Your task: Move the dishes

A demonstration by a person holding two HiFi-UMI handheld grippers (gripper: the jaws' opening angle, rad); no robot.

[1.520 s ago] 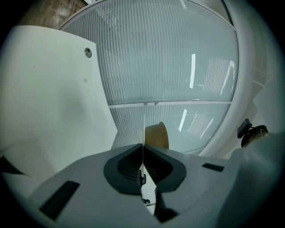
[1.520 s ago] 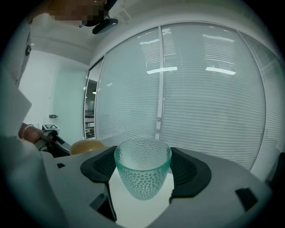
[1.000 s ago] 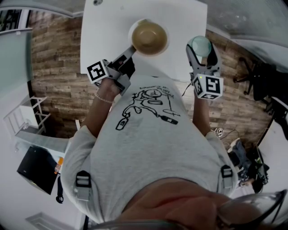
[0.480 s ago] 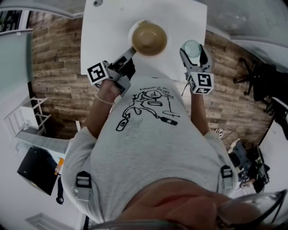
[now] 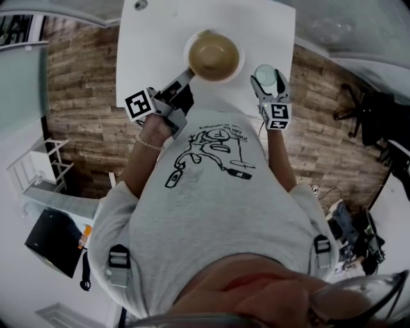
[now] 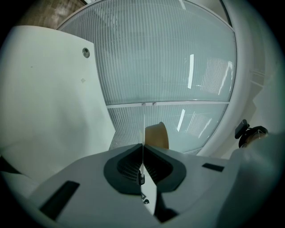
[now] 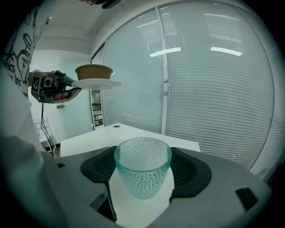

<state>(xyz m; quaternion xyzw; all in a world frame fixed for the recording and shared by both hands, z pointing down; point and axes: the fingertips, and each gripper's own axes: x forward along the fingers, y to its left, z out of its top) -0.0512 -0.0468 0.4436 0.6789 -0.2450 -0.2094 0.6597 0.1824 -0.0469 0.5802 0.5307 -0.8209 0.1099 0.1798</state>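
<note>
1. Clenched on the thin rim of a white plate (image 6: pixel 143 127), the left gripper (image 6: pixel 142 153) has its jaws pressed together with the plate's edge running straight up between them. Just past the jaw tips, a brown bowl (image 6: pixel 156 135) sits on that plate.
2. Across from it, the right gripper (image 7: pixel 143 165) grasps a dimpled clear glass (image 7: pixel 142 173), one pad on each side of its wall. The glass stands upright, mouth up, filling the gap between the jaws.
3. Seen from the right jaws, the plate and bowl hang up and to the left, in the air and well above the tabletop.
4. The step in hand looks like carrying: both dishes are gripped, neither set down. Whether the glass's base touches the surface below the right jaws cannot be told.
5. Next, I judge, the glass needs lowering until its base rests flat, then the jaws easing apart without tipping it. The plate must stay level so the bowl does not slide.
6. Beneath and ahead of both jaws lies a white table (image 5: pixel 154 45) with a round cable hole (image 5: pixel 139 5) at its far side.
7. Beyond the table are ribbed glass partitions (image 7: pixel 209 80), and a wood-plank floor (image 5: pixel 77 96) lies to either side.
</note>
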